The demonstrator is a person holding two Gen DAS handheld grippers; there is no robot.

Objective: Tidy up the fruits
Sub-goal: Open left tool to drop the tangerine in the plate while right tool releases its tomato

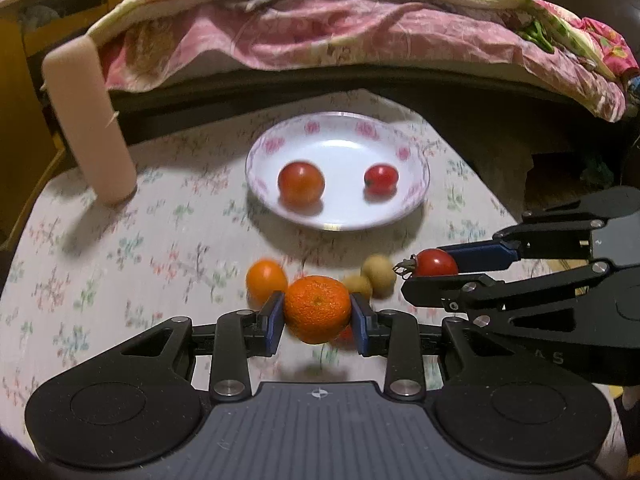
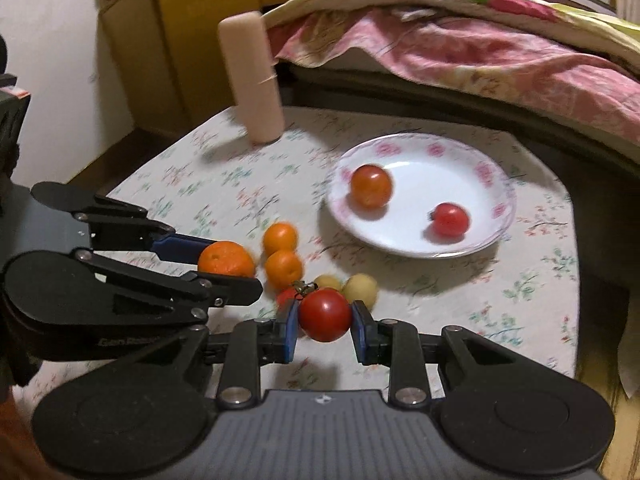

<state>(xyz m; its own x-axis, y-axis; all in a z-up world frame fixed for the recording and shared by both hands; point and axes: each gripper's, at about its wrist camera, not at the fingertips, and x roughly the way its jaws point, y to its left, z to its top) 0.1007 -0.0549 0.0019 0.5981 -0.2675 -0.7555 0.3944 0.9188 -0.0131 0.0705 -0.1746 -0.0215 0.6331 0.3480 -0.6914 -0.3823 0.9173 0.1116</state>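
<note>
- The left gripper [image 1: 317, 318] sat low in the centre of the left wrist view, its blue pads closed against both sides of a large orange [image 1: 317, 308] held clear of the cloth.
- The right gripper [image 2: 325, 326], at lower centre of the right wrist view, was clamped on a red tomato [image 2: 325, 314] with its green stalk at upper left.
- Above and right of it, a white plate [image 2: 496, 184] with a pink flowered rim held two tomatoes, the larger one [image 2: 371, 185] orange-red, the smaller one [image 2: 451, 219] deep red, lying apart.
- On the flowered tablecloth [image 2: 520, 300], left of centre, two small oranges [image 2: 283, 268] touched each other; just right of them lay two pale yellowish fruits [image 2: 360, 289], too blurred to name with certainty.
- A pale pink cylinder [image 2: 254, 80] stood tilted at the upper middle.
</note>
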